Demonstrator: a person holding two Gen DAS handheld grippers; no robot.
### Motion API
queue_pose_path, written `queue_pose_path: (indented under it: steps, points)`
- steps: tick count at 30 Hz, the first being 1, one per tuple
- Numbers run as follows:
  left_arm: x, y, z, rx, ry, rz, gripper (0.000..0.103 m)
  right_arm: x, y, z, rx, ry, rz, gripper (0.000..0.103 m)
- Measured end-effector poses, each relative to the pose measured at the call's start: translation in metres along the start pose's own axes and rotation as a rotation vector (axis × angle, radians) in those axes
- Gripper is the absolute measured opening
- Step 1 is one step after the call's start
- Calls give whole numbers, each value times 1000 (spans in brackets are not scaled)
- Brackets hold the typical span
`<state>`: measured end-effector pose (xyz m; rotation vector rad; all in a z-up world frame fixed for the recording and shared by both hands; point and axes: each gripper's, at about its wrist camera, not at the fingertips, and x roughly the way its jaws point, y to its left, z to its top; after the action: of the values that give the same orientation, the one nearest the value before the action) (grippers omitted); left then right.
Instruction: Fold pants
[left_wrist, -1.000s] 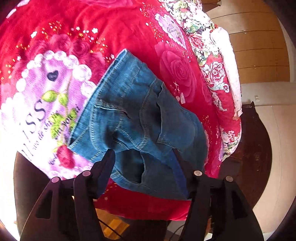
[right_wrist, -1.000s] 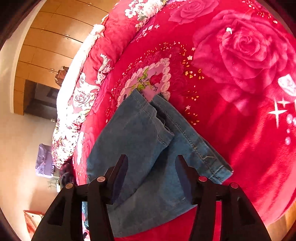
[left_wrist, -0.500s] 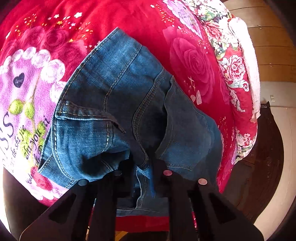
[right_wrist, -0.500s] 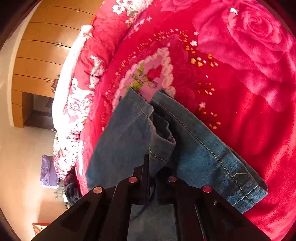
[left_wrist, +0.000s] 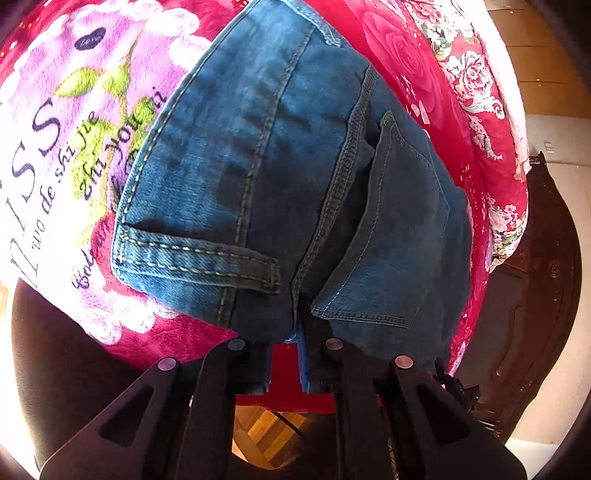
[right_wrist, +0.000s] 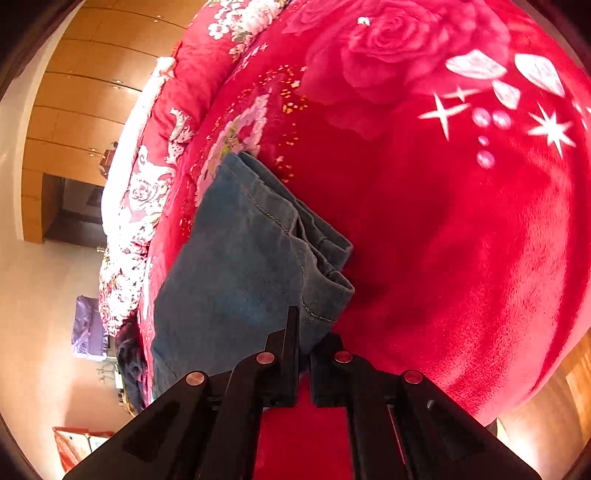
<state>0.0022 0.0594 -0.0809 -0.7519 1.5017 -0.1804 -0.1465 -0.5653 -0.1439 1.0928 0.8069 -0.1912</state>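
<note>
Both grippers are clenching the jeans (left_wrist: 280, 177) lying on the bed (right_wrist: 461, 240): the left gripper (left_wrist: 295, 332) gripping the waist, the right gripper (right_wrist: 304, 332) pinching the leg hems (right_wrist: 325, 291), seemingly for lifting and folding.

My black left gripper (left_wrist: 295, 325) and black right gripper (right_wrist: 303, 328), gaping a second ago, have clamped onto the blue denim pants (left_wrist: 288, 177), which now bunch toward frame centre.
</note>
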Motion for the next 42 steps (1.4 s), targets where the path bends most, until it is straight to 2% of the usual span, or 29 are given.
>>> queue_pose_path:
  steps: [1,5,6,7,9,11,13,14,15,16,18,19,21,23,25,28,30,32,33,35,36,37,38,40,41,42]
  points:
    - [-1,-1,0,2,1,-1,9,3,-3,-1,13,-3,5,8]
    - [-13,-8,-2,58,11,1,9,9,-1,4,17,15,-22,10]
    - [-19,-9,-4,88,9,0,10,7,0,6,11,19,-33,16]
    - [-24,-11,-5,121,8,-4,10,2,2,8,-2,15,-56,24]
    - [-41,-13,-10,187,17,-17,11,-13,2,10,-42,-10,-115,31]
    - [-59,-10,-12,228,13,-24,11,-31,7,17,-94,-65,-201,31]
    - [-78,-5,-2,232,-32,-10,11,-44,18,24,-147,-108,-245,32]
    - [-84,-4,10,216,-68,-7,12,-45,31,29,-189,-114,-240,32]
    - [-88,-3,24,185,-101,-7,19,-40,47,31,-240,-104,-228,32]
    - [-89,0,40,134,-124,-14,36,-32,67,32,-300,-84,-215,34]
    - [-83,3,73,41,-146,-36,54,-3,115,28,-433,-27,-169,42]
    - [-78,6,87,1,-144,-46,54,14,139,25,-490,7,-135,46]
    - [-64,9,108,-51,-107,-67,54,54,188,15,-593,88,-80,47]
    - [-51,9,123,-84,-80,-56,54,99,232,3,-688,183,-53,47]
    - [-45,12,132,-113,-53,-54,54,142,272,-11,-798,250,-77,47]
    - [-39,11,135,-137,-15,-112,55,186,311,-31,-956,306,-147,47]
    - [-41,9,129,-110,1,-135,58,213,325,-38,-1037,357,-202,50]
    - [-40,9,125,-75,30,-143,60,237,329,-44,-1097,463,-244,51]
    - [-38,9,123,-61,48,-147,60,245,331,-49,-1148,485,-283,51]
    - [-30,9,123,-48,77,-146,60,256,329,-61,-1267,522,-336,46]
    - [-29,8,123,-48,83,-144,60,260,328,-65,-1304,539,-341,14]
    - [-27,6,123,-45,82,-142,59,262,330,-68,-1311,560,-329,1]
    - [-28,3,124,-39,71,-140,58,261,333,-72,-1333,541,-346,2]
    - [-31,-8,124,-9,32,-134,57,253,342,-73,-1364,494,-323,2]
    - [-32,-12,124,9,7,-101,55,249,345,-66,-1332,457,-307,2]
    - [-31,-16,125,25,-15,-59,47,249,343,-55,-1278,439,-312,2]
